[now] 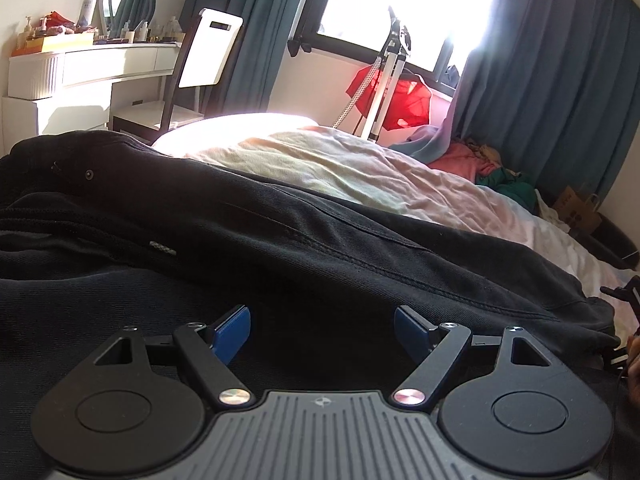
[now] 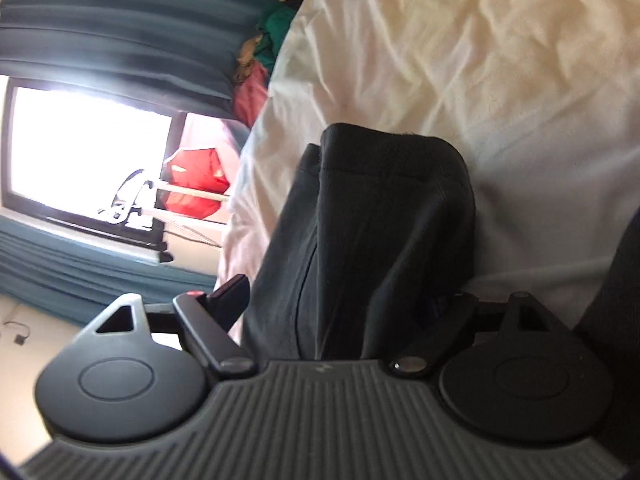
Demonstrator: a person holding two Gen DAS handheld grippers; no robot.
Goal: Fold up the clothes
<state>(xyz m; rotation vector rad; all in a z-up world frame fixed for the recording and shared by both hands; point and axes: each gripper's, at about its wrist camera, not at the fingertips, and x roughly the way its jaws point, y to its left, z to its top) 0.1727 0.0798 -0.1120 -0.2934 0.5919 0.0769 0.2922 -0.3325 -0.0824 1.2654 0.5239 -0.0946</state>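
A black garment, jeans by the seams and rivet [image 1: 280, 232], lies spread across the bed. My left gripper [image 1: 322, 330] is open just above the black cloth, its blue fingertips [image 1: 234, 330] wide apart and empty. In the right wrist view a folded end of the black garment [image 2: 384, 216] fills the space between my right gripper's [image 2: 340, 300] fingers. The jaws stand wide apart around the cloth; the right fingertip is hidden behind it. This view is rolled sideways.
The bed has a crumpled cream sheet [image 1: 360, 168] [image 2: 500, 60]. A pile of pink and green clothes [image 1: 488, 168] lies by the blue curtains [image 1: 560, 80]. A white dresser [image 1: 80, 68], a chair [image 1: 208, 52], a tripod [image 1: 388, 68] and a red cloth [image 1: 404, 100] stand beyond.
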